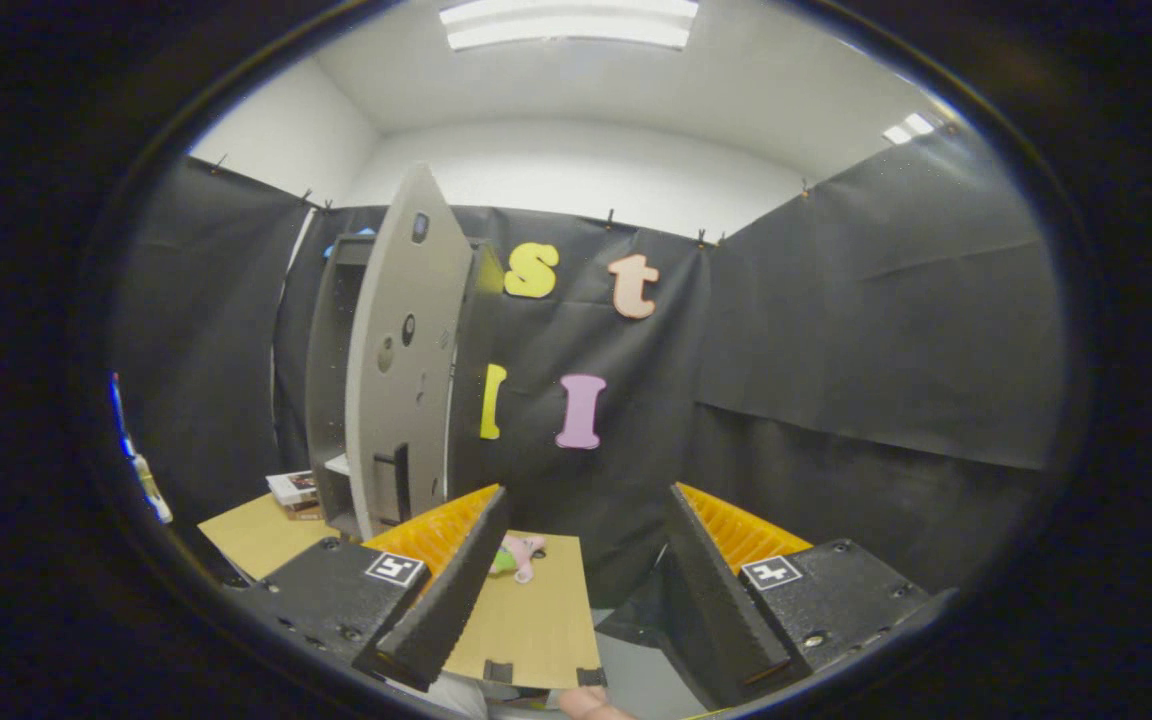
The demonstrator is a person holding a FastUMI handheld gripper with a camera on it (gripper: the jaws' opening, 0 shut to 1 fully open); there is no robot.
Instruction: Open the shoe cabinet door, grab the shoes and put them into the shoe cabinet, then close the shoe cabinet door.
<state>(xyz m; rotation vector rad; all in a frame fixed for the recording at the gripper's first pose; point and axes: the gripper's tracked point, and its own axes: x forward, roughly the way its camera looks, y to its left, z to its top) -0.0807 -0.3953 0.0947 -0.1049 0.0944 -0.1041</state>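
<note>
Shoes (518,556), small and pale pink with a touch of green, are seen lying on the brown worktop (536,620), near its far edge, just beyond the tip of the left finger and slightly inside the gap between the fingers; whether one shoe or a pair lies there cannot be told, as part is hidden behind the finger. The shoe cabinet (336,380), grey and tall, stands at the far left of the worktop, against the black cloth wall, and its door (406,350) is swung wide open, edge-on toward the camera, with dark round fittings and a dark recess low on its inner face. The first step is therefore judged done; the shoes are not yet grasped, so placing them inside and closing the door are left. The gripper (576,570) is held above the near part of the worktop with its fingers spread wide apart and nothing between them. A small stack of books (294,490) is seen on the worktop left of the cabinet's foot.
</note>
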